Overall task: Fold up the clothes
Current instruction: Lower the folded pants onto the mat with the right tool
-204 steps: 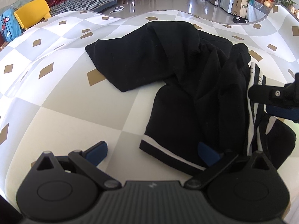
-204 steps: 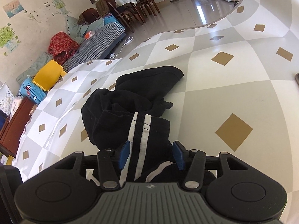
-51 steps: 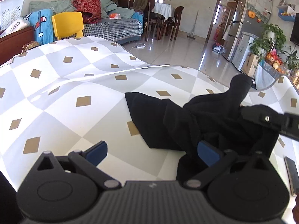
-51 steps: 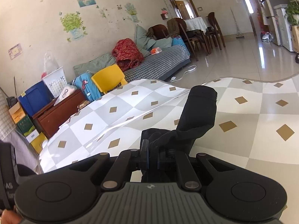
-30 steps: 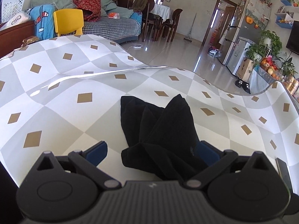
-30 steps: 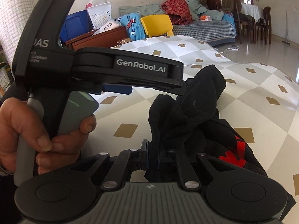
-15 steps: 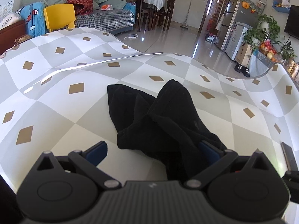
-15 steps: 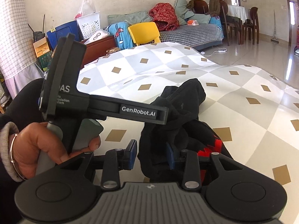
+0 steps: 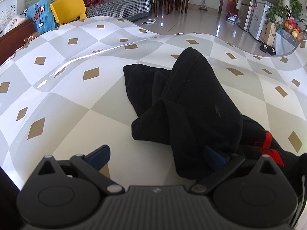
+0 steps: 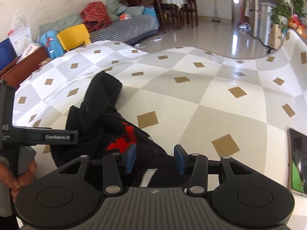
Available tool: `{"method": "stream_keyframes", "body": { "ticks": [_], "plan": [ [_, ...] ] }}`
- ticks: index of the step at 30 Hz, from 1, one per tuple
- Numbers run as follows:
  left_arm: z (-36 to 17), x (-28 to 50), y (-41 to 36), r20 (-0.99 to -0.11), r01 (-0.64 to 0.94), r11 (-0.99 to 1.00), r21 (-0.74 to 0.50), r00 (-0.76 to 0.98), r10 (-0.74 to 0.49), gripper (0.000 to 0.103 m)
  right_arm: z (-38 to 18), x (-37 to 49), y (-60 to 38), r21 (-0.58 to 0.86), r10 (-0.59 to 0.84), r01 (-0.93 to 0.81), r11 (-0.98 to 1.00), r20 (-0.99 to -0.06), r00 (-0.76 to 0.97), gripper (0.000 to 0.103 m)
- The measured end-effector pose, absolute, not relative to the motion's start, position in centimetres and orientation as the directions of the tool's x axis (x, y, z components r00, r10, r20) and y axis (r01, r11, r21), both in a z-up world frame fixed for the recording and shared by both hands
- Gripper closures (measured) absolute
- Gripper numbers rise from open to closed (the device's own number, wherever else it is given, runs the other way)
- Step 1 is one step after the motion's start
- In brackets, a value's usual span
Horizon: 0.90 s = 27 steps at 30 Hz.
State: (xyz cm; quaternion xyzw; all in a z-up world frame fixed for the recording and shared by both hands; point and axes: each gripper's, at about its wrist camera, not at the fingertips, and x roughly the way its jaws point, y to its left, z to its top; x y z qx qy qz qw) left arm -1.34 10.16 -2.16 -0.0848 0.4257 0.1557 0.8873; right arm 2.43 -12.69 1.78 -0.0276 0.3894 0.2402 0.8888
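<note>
A black garment with a red mark lies bunched on the checkered tablecloth. My left gripper is open wide just above the table. A fold of the cloth drapes over its right finger, while its left finger stands over bare table. In the right wrist view the garment runs away to the upper left. My right gripper hovers over the garment's near end. Its jaws are opening, with black cloth below and between the pads, which do not press on it.
A phone lies on the table at the right edge. A hand grips the left gripper's housing at the left. Past the table's far edge stand a yellow chair and a sofa.
My right gripper let go of the black cloth, its jaws parting, and swung to the right. The raised fold sank onto the table. My left gripper moved down closer to the garment.
</note>
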Motion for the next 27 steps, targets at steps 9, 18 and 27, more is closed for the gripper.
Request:
{"method": "stream_keyframes", "body": {
  "ticks": [9,18,27],
  "plan": [
    [-3.8,-0.9,9.8,-0.823,-0.349,0.937,0.023,0.526,0.216,0.0,-0.1,3.2,-13.6,0.207,0.395,-0.381,0.901,-0.757,0.521,0.055],
    [-4.5,-1.0,9.5,-0.825,-0.342,0.938,0.049,0.516,0.231,0.0,-2.2,2.8,-11.5,0.102,0.344,-0.45,0.887,-0.795,0.499,0.051],
    [-4.3,-1.3,9.4,-0.821,-0.341,0.939,0.054,0.52,0.236,0.0,-2.8,3.1,-10.6,-0.009,0.264,-0.448,0.894,-0.797,0.543,0.066]
  ]
}}
